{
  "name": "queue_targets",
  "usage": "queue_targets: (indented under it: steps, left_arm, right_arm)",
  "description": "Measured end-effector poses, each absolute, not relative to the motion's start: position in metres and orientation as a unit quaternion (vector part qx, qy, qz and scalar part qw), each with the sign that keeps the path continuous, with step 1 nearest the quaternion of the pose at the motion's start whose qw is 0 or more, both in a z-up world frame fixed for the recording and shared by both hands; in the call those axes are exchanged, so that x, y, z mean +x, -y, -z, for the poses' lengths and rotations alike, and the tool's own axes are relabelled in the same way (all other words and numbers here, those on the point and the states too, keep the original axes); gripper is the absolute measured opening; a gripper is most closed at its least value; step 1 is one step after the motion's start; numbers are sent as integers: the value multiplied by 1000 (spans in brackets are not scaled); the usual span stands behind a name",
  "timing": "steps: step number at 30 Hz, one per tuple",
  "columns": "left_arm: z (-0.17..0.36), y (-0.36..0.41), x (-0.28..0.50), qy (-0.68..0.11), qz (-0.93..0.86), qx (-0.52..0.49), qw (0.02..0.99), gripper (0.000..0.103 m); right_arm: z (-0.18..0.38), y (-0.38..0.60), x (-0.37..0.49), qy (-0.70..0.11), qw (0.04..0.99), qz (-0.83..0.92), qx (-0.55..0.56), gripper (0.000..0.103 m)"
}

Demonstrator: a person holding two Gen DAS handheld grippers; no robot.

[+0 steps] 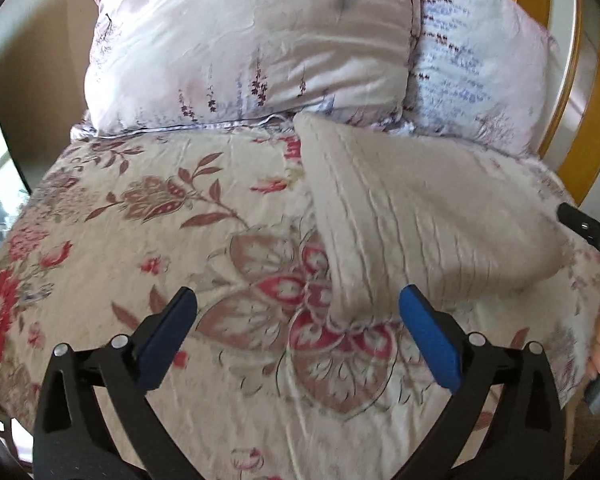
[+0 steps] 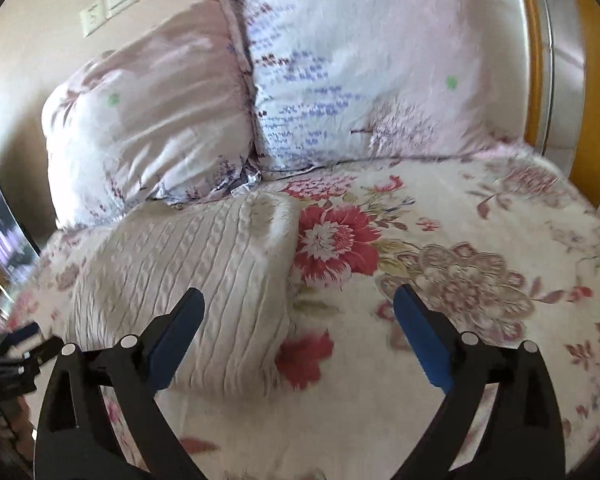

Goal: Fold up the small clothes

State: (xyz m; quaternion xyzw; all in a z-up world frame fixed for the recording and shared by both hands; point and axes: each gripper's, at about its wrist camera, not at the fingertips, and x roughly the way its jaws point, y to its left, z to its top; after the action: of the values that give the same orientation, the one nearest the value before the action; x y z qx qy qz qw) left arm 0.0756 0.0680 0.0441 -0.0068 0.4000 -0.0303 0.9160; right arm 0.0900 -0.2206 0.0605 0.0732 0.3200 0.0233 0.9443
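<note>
Plainly, the beige ribbed garment [image 1: 412,208] lies folded on the floral bedspread [image 1: 140,240], just in front of two pale pillows [image 1: 252,40] that lean at the head of the bed. It is a soft knit with narrow raised ribs running along its length, cream to light tan, with no print on it. From the right wrist view the same garment [image 2: 188,280] forms a thick, rounded bundle whose far end curls up into a small fold, and its near edge sits puffed above the spread.

No brand, label or readable writing shows on the garment; the rows of small purple marks on the lighter pillow [image 2: 340,80] are too blurred to read as words.

The left gripper [image 1: 298,316] hangs just above the spread with its blue pads [image 1: 432,344] spread wide, released, the garment's near corner lying between them but untouched. The right gripper [image 2: 300,316] is likewise released, jaws wide apart, its left pad over the garment's edge without pressing it.
</note>
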Motion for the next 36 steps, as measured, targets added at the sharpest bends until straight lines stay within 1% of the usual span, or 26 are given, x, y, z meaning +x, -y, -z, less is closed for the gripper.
queue_targets:
  steps: [4,9,16,23,36]
  left_arm:
    - [-38,-60,72,-416,21,7,909,101]
    - [-32,-51,66,-426,31,6,904,101]
    - [-19,-34,65,-442,24,31,896,101]
    - [-7,-29,69,-466,23,28,884,101]
    - [-7,-30,70,-468,17,18,884,101]
  right_arm:
    - [-54,205,73,-336,940,-30,52,102]
    - [-40,193,59,-356,931,-48,66,102]
    - [-15,166,60,-414,908,-43,46,102]
    - [-11,162,62,-425,904,-36,38,102]
    - [-7,159,65,-435,900,-14,18,102]
